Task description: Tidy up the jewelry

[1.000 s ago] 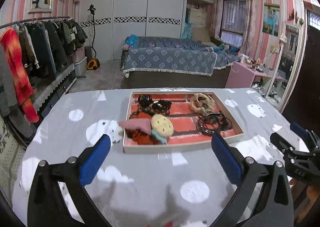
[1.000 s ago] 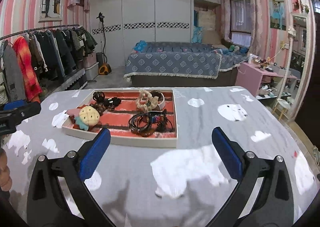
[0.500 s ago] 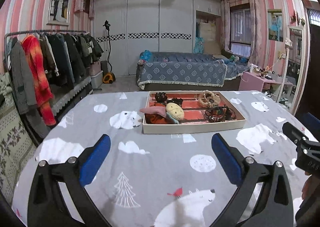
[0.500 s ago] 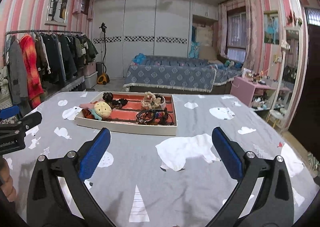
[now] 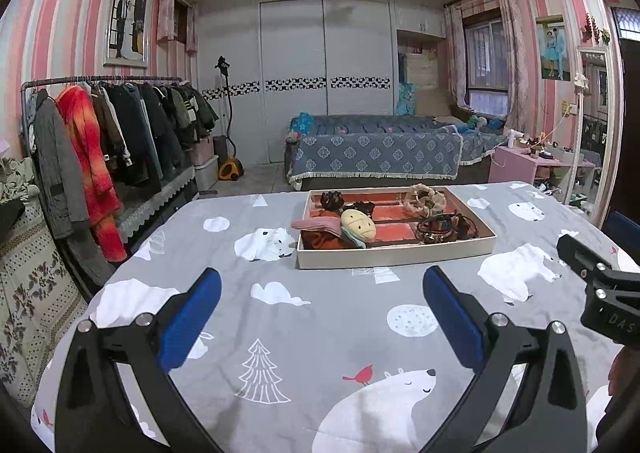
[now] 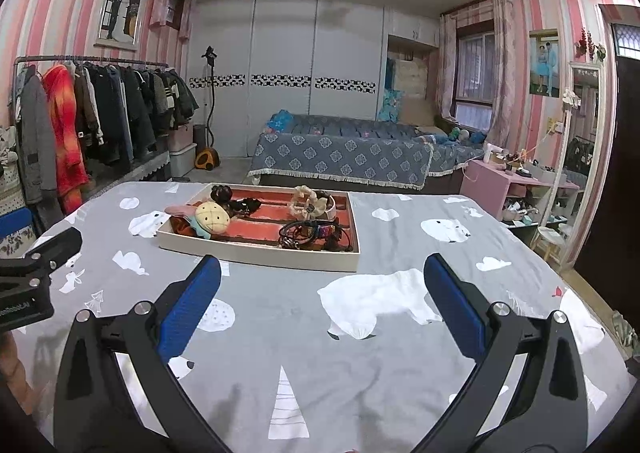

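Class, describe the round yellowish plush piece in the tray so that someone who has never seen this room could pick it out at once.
Start at the table with the grey polar-bear cloth, then find the shallow cream tray with a red lining on it. At the tray's left end lies the round yellowish plush piece, stitched with a criss-cross pattern and resting on pink and orange fabric items. Its neighbours are dark clips and bands and a cream scrunchie; it alone is pale yellow.

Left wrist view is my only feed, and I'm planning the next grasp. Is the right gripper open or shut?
Observer: Open. The right gripper has its blue pads wide apart with nothing between them.
Operator: What lies ahead of it?
Observer: The tray, ahead and a little to its left, with its near wall facing the fingers.
Operator: Which item is closest to it?
Observer: The dark bracelet pile, in the tray's near right corner.
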Demonstrator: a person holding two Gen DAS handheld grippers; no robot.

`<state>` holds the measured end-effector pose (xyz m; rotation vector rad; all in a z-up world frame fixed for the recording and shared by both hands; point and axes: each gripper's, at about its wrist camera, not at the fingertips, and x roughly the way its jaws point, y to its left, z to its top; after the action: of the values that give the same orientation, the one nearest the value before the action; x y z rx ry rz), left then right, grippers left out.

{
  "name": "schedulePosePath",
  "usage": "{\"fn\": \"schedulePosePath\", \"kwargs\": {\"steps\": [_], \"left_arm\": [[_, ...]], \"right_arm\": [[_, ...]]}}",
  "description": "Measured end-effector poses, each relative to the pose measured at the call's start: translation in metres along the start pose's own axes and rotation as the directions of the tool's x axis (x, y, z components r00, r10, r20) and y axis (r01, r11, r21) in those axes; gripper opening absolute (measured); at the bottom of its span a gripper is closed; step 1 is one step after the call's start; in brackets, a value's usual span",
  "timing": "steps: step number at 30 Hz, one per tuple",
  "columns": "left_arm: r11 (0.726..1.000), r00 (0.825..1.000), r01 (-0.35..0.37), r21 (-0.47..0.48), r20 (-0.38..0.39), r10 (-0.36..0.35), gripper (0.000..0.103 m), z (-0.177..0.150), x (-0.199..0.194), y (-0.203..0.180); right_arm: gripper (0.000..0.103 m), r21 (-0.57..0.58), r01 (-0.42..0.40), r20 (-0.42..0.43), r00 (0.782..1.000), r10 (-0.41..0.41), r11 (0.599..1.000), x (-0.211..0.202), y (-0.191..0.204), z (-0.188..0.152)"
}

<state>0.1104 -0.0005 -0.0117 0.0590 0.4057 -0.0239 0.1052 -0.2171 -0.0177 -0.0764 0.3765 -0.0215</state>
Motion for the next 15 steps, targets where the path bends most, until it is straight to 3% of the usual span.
{"fn": "schedulePosePath", "kwargs": {"steps": [15], "left_arm": [[1.0,0.999,-0.014,-0.002,0.036,0.014,0.099,0.0006,-0.0042,0.0003]], "right_arm": [[0.099,0.047,0.007,0.031,0.999,-0.009,0.999,-0.0077,-0.007,-0.0006]]}}
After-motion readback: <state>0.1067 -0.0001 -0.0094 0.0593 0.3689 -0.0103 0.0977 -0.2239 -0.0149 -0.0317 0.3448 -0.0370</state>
